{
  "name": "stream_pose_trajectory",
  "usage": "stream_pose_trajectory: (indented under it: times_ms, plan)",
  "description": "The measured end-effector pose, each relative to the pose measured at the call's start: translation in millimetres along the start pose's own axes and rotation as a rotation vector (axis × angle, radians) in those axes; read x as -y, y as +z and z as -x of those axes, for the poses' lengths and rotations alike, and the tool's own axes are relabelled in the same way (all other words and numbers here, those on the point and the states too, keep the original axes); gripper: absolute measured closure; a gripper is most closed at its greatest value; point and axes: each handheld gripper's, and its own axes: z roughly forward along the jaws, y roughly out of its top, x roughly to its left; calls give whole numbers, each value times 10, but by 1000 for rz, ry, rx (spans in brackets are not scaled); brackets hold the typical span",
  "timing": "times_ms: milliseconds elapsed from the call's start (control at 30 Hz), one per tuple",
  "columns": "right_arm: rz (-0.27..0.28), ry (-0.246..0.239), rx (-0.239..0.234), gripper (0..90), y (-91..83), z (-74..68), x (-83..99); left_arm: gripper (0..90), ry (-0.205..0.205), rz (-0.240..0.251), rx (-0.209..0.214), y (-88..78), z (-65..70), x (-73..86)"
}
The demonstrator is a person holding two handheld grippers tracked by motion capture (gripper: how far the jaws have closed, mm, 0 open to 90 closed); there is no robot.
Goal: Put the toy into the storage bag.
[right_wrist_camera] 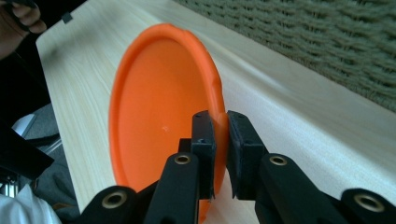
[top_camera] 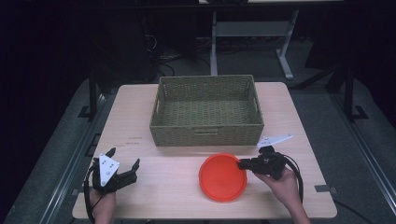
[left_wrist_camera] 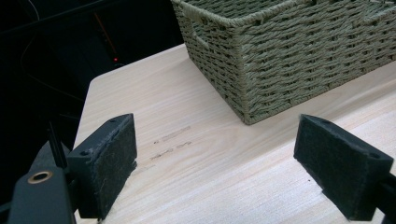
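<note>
An orange plate [top_camera: 222, 177] lies on the wooden table [top_camera: 154, 172] in front of a woven basket [top_camera: 207, 133]. My right gripper [top_camera: 242, 164] is shut on the plate's right rim; in the right gripper view its jaws pinch the plate [right_wrist_camera: 159, 107] edge, the gripper [right_wrist_camera: 220, 135] closed around it. My left gripper [top_camera: 123, 158] sits at the table's front left, open with nothing between its pads [left_wrist_camera: 105, 163]. The basket's corner [left_wrist_camera: 280, 51] stands ahead of the left gripper [left_wrist_camera: 215, 154].
The basket looks empty inside and takes up the table's middle back. Faint marks [left_wrist_camera: 173, 140] show on the wood near the left gripper. Beyond the table stand a desk frame [top_camera: 252, 32] and dark floor with cables.
</note>
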Motion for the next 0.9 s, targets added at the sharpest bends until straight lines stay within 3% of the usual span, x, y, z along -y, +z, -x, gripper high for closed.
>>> stream_pose_trajectory:
  times_ms: [367,533,900]
  plan:
    - [4,-51,30,821,-225,-129,-129,127,-22,-2,-11,-6,-13,9]
    - [10,-42,23,821,-299,-146,-157,127,-22,1,-13,-16,-17,10]
    - [-23,-45,54,821,-521,-129,-314,127,-19,-4,-6,-11,3,3]
